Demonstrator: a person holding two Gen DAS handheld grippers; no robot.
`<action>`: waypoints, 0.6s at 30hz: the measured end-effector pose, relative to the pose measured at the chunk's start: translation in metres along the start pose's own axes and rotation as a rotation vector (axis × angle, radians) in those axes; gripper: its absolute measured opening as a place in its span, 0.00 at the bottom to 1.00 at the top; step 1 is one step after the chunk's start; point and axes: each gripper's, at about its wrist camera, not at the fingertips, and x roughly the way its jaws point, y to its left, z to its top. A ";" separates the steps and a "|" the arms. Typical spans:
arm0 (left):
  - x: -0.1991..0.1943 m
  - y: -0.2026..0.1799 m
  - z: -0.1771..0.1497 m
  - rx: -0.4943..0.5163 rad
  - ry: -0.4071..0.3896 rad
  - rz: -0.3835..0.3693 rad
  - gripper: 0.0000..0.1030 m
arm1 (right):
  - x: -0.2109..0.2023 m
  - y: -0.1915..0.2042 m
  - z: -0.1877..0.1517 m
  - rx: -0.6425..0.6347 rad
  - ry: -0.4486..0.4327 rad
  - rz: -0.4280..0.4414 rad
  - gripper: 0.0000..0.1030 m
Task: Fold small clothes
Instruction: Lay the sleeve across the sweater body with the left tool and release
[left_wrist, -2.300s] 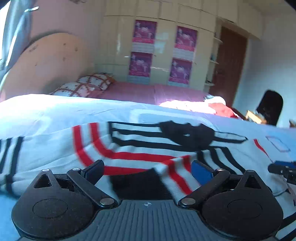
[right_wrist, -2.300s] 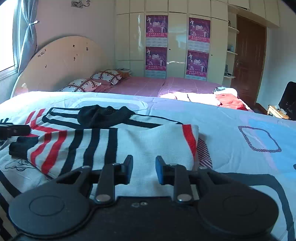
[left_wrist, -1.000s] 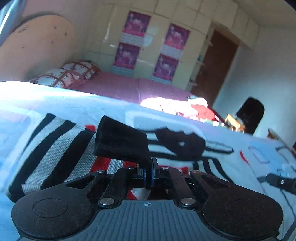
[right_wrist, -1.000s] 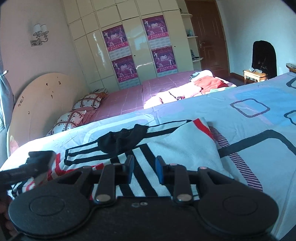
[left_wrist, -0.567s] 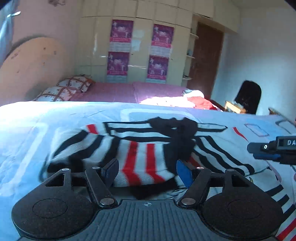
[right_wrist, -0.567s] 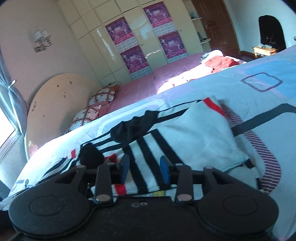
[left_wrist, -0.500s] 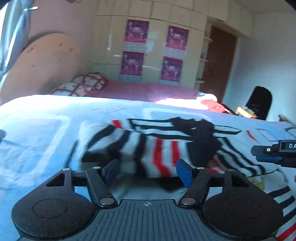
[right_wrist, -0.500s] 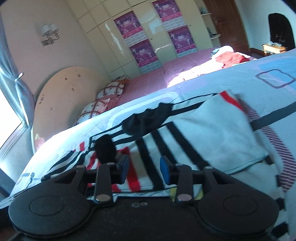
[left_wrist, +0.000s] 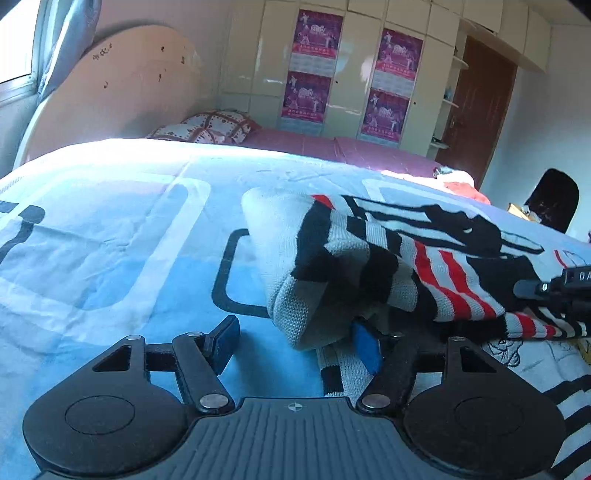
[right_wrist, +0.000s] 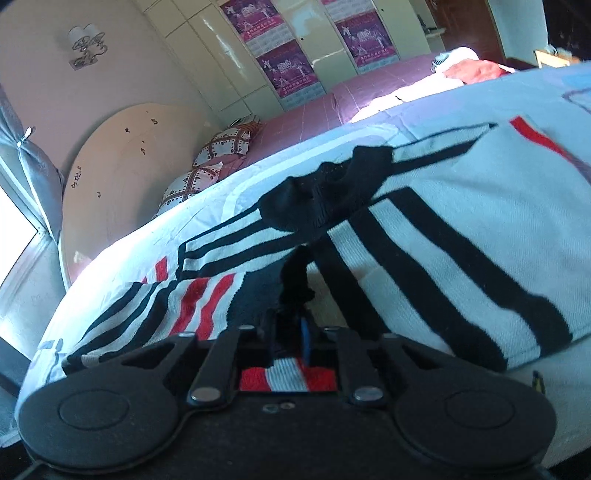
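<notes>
A knit sweater (left_wrist: 436, 266) striped white, black and red lies on the blue patterned bed cover (left_wrist: 110, 240), its black collar (right_wrist: 325, 195) toward the far side. Its left part is folded over, and the thick fold bulges just ahead of my left gripper (left_wrist: 295, 343). That gripper stands open and low over the cover; the fold's edge lies over its right fingertip (left_wrist: 365, 347) without being pinched. My right gripper (right_wrist: 291, 325) is closing, with a black strip of the sweater (right_wrist: 461, 221) between its pads. In the left wrist view the right gripper (left_wrist: 554, 291) shows at the right edge.
Behind the cover is a pink bed with patterned pillows (left_wrist: 207, 127), a round beige headboard (left_wrist: 122, 96) and a heap of red and white clothes (right_wrist: 476, 70). Cream wardrobes with purple posters (left_wrist: 314, 66) line the back wall. A black chair (left_wrist: 550, 199) stands at the right.
My left gripper let go of the black cuff, opened and slid left along the cover; the sleeve now lies folded over the body. My right gripper sank and closed on black fabric.
</notes>
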 end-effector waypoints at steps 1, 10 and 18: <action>-0.001 -0.003 0.001 0.004 0.002 -0.002 0.65 | -0.003 0.005 0.004 -0.035 -0.019 0.003 0.11; 0.016 -0.021 0.005 0.019 -0.014 0.023 0.65 | -0.072 0.027 0.048 -0.236 -0.263 -0.026 0.10; 0.015 -0.022 0.001 0.036 -0.007 0.021 0.65 | -0.082 -0.058 0.045 -0.146 -0.208 -0.211 0.05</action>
